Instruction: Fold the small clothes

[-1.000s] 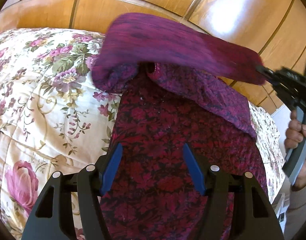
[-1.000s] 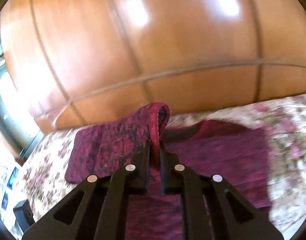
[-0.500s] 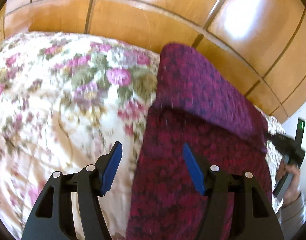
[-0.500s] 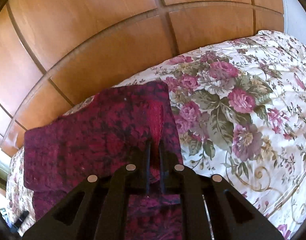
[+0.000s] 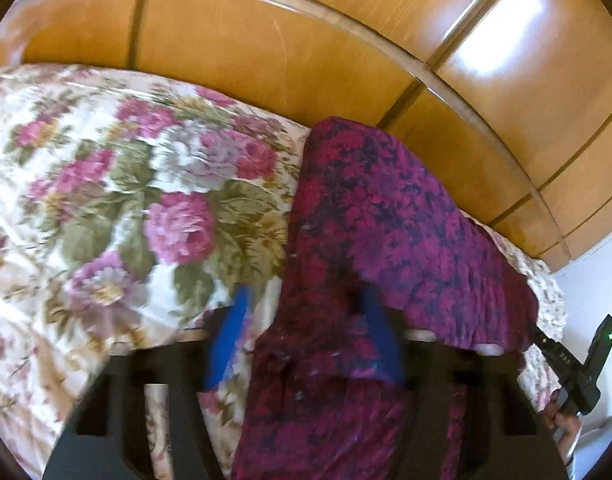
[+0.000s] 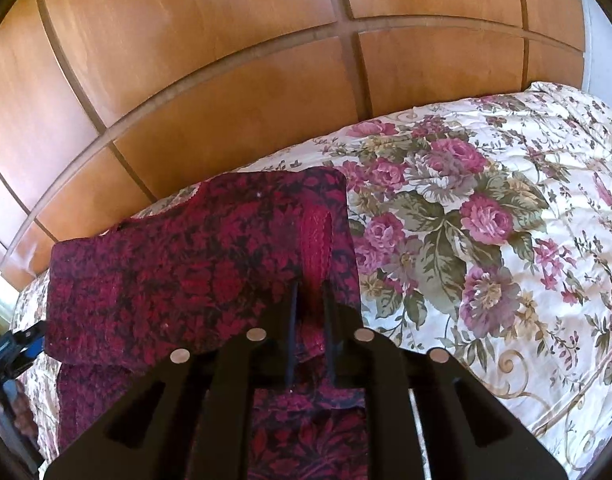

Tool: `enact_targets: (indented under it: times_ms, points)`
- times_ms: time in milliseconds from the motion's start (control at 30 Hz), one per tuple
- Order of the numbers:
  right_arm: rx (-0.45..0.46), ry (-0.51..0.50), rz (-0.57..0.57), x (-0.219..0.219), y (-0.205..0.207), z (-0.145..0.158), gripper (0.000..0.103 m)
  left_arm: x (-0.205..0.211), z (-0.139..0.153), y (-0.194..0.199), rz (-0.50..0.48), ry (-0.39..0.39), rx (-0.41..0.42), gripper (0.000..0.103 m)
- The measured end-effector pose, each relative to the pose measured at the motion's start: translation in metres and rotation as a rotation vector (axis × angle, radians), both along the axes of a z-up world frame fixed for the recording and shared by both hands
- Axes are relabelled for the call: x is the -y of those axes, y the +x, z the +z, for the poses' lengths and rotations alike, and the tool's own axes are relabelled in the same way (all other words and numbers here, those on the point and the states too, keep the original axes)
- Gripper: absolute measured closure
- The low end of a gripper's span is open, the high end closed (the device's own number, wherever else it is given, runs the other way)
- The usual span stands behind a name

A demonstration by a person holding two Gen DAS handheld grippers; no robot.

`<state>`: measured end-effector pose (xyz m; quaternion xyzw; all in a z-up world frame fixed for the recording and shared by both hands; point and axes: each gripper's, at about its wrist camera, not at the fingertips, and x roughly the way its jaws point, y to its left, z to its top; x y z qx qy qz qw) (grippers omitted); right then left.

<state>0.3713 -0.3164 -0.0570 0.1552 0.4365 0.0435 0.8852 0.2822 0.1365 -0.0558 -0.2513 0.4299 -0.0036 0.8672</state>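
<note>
Each hand-held gripper (image 6: 309,300) is black plastic with round silver screws, the left one (image 5: 302,344) blue-padded.

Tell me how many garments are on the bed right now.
1 that I can see: the dark red floral garment lies folded over on the floral bedspread, near the wooden headboard. Its own layers could hide another piece.

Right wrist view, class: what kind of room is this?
Probably a bedroom: a floral quilt covers what looks like a bed, beside glossy wooden panels, with a dark red garment laid out for folding.
</note>
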Motion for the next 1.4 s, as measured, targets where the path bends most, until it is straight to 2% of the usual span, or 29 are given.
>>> enact_targets:
  times_ms: [33,100,167,267,333,367,400,500,533,600,667,733,867,1033,1167,1267,1400]
  points:
    - [0.01,0.014,0.006,0.001,-0.001,0.003,0.099,0.001,0.0,0.001,-0.002,0.016,-0.002,0.08]
    - [0.055,0.041,0.04,-0.003,-0.011,0.016,0.099,0.004,-0.002,0.0,0.012,0.068,-0.009,0.08]
    - [0.058,0.042,0.056,-0.006,-0.02,0.022,0.099,0.004,-0.006,0.0,0.019,0.098,-0.032,0.08]
    - [0.02,-0.017,0.053,-0.01,-0.02,0.009,0.099,0.008,0.001,-0.008,0.024,0.125,-0.006,0.08]
    - [-0.021,-0.009,0.035,-0.007,-0.013,-0.005,0.096,0.013,0.012,-0.015,0.028,0.157,0.031,0.08]
    - [-0.02,-0.005,0.025,-0.005,-0.012,-0.007,0.09,0.016,0.018,-0.017,0.027,0.175,0.053,0.08]
    - [-0.017,-0.013,0.009,-0.004,-0.012,-0.007,0.076,0.018,0.026,-0.021,0.02,0.194,0.087,0.08]
    - [0.011,-0.015,-0.021,0.0,-0.014,0.001,0.073,0.024,0.043,-0.02,-0.002,0.234,0.157,0.08]
    - [0.034,-0.027,-0.021,-0.001,-0.016,0.007,0.072,0.025,0.046,-0.017,-0.01,0.235,0.164,0.08]
    - [0.079,-0.054,-0.013,-0.005,-0.021,0.02,0.064,0.027,0.048,-0.009,-0.026,0.237,0.172,0.08]
    - [0.128,-0.065,0.024,-0.017,-0.025,0.031,0.062,0.03,0.048,-0.002,-0.044,0.245,0.179,0.08]
    - [0.141,-0.08,0.076,-0.032,-0.024,0.035,0.061,0.039,0.045,0.008,-0.063,0.261,0.178,0.08]
    - [0.118,-0.152,0.151,-0.067,0.0,0.023,0.06,0.051,0.037,0.034,-0.102,0.287,0.15,0.08]
    - [0.017,-0.206,0.12,-0.078,0.044,-0.01,0.059,0.038,-0.002,0.074,-0.067,0.242,-0.008,0.08]
    - [0.054,-0.277,0.141,-0.086,0.054,-0.023,0.057,0.031,-0.012,0.071,-0.032,0.196,0.026,0.08]
    - [0.096,-0.313,0.15,-0.09,0.048,-0.026,0.057,0.035,-0.01,0.06,-0.018,0.228,0.051,0.08]
    - [0.108,-0.313,0.147,-0.089,0.046,-0.026,0.056,0.043,0.007,0.042,-0.003,0.282,0.072,0.08]
